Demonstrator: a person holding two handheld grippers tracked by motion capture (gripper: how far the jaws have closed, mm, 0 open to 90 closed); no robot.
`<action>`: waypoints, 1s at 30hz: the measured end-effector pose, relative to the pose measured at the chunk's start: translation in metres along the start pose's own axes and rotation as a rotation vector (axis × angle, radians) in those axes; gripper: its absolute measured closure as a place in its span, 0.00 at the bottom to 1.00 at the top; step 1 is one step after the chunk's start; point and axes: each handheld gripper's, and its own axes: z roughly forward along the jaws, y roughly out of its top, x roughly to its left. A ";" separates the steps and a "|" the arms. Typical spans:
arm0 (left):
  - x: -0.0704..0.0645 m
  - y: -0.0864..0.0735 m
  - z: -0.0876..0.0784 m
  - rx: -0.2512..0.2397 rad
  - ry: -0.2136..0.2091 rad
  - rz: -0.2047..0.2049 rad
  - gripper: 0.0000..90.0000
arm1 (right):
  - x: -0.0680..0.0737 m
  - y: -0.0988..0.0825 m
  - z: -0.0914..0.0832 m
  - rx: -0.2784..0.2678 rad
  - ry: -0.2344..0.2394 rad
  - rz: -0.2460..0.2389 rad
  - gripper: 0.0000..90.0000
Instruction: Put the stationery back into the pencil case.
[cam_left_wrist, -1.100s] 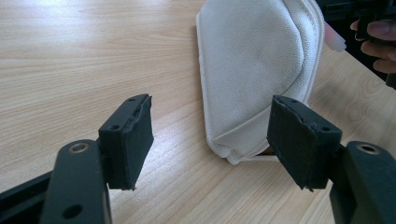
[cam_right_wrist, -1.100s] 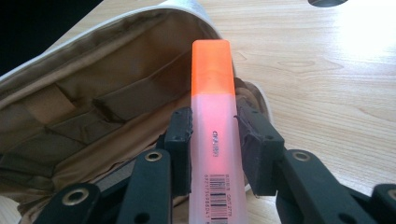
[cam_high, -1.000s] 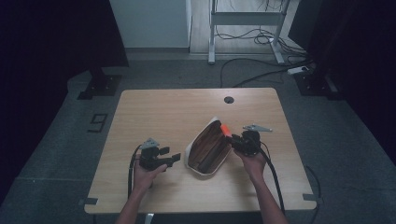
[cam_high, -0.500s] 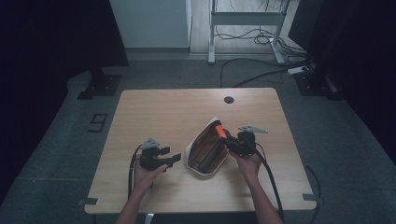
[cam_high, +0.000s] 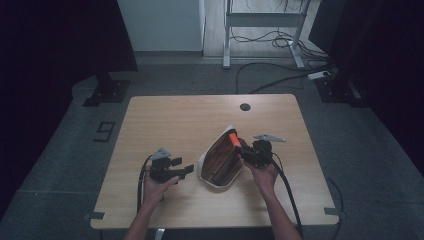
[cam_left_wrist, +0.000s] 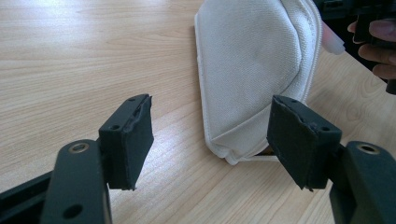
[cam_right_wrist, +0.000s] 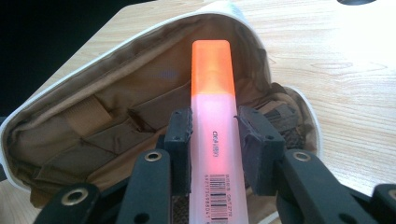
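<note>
One orange highlighter (cam_right_wrist: 212, 107) is clamped between the jaws of the right gripper (cam_right_wrist: 214, 140), gripped at mid-barrel with the capped orange end pointing forward over the mouth of an open white pouch (cam_high: 220, 159). In the right gripper view the pen is seen lined up with the brown lining and its inner pockets, presumably so it can be slid straight in or drawn straight out; which of the two cannot be told. The pouch is laid on its side on the bench (cam_high: 165, 120), right of centre and toward the near edge, with its opening turned to the right hand. The left gripper (cam_left_wrist: 212, 140) is held just beside the pouch's closed white back, jaws spread wide and nothing caught between them, the near corner of the pouch lying between the pads' line of sight. It is judged to be placed there to steady the pouch if needed. A dark round grommet (cam_high: 244, 106) is noted near the far edge.
</note>
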 end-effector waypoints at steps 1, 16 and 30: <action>0.000 0.000 0.000 -0.001 0.000 -0.002 0.35 | 0.002 0.001 0.001 0.003 -0.001 -0.009 0.72; -0.001 0.001 -0.001 -0.007 -0.004 -0.001 0.35 | 0.008 0.008 -0.012 -0.026 -0.002 -0.022 0.72; 0.001 0.001 -0.003 -0.012 -0.005 -0.005 0.35 | 0.025 0.016 -0.008 -0.032 0.026 -0.047 0.72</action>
